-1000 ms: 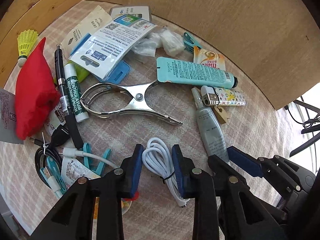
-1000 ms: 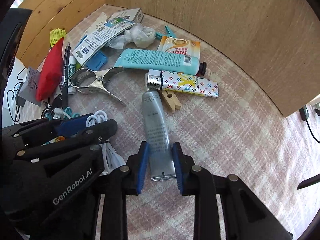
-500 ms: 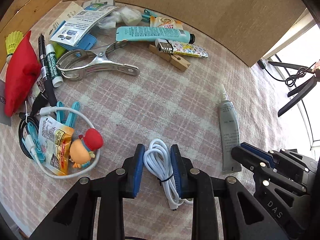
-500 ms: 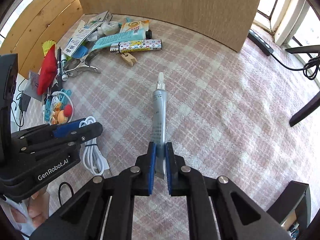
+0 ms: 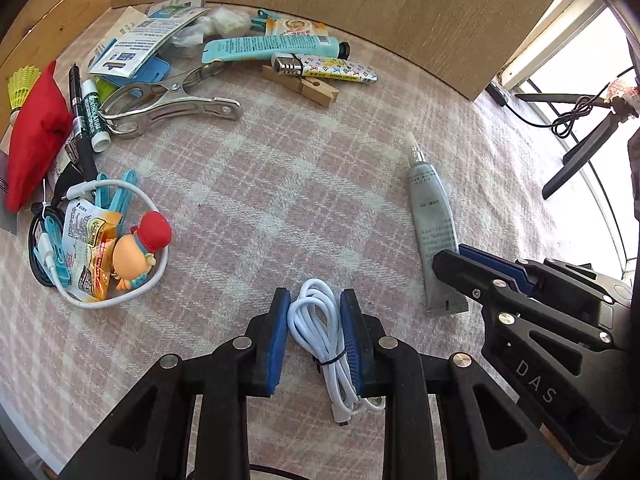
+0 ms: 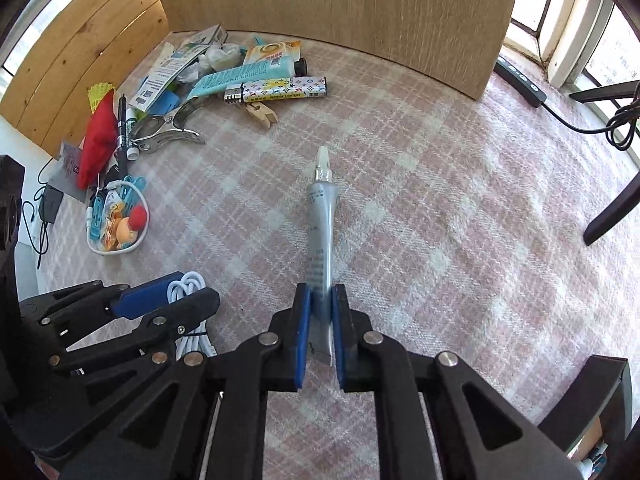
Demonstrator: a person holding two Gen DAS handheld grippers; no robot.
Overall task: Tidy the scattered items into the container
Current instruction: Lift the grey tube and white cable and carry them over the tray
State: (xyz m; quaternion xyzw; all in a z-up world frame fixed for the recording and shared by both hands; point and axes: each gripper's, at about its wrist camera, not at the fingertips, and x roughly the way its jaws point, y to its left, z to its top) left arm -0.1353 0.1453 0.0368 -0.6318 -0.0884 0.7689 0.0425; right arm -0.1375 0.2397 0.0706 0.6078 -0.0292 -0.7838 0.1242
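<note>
My left gripper (image 5: 315, 316) is shut on a coiled white cable (image 5: 320, 332) and holds it above the plaid cloth; the gripper also shows at the lower left of the right wrist view (image 6: 176, 300). My right gripper (image 6: 320, 312) is shut on the flat end of a grey tube (image 6: 320, 236), nozzle pointing away; the tube also shows in the left wrist view (image 5: 434, 228). Scattered items lie far left: a teal tube (image 5: 272, 46), patterned lighter (image 5: 324, 70), wooden peg (image 5: 302, 86), metal clamp (image 5: 168, 100), red pouch (image 5: 34, 132). No container is in view.
A wooden panel (image 6: 340, 4) stands behind the pile. A toy figure (image 5: 138, 250) and blue clips (image 5: 116, 196) lie in a white cable loop at left. Black power leads (image 6: 560, 116) and a dark stand leg (image 6: 612, 212) sit to the right by the window.
Both grippers have pulled back and up from the pile, carrying the white cable and the grey tube. The right jaws closed on the tube; the items now look farther away.
</note>
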